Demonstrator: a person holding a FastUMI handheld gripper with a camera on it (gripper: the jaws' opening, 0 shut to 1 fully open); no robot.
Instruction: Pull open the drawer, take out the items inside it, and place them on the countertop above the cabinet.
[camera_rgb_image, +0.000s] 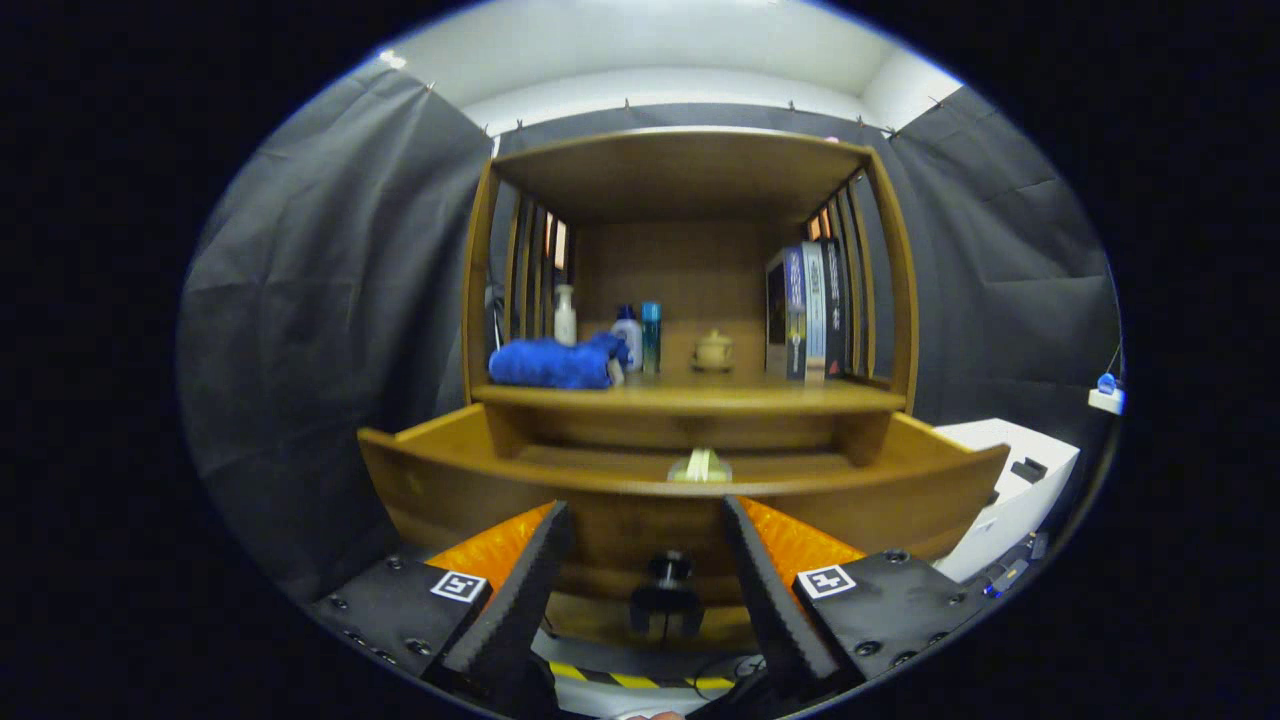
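with the drawer standing open, the gripper hangs before it, jaws spread and empty.
it should rise over the front, reaching the pale item inside.

One drawer stands pulled open, with one pale item showing inside it. On the counter above: one blue towel, three bottles, one small lidded pot, and what looks like three or four upright books, hard to count. One knob on the drawer front.
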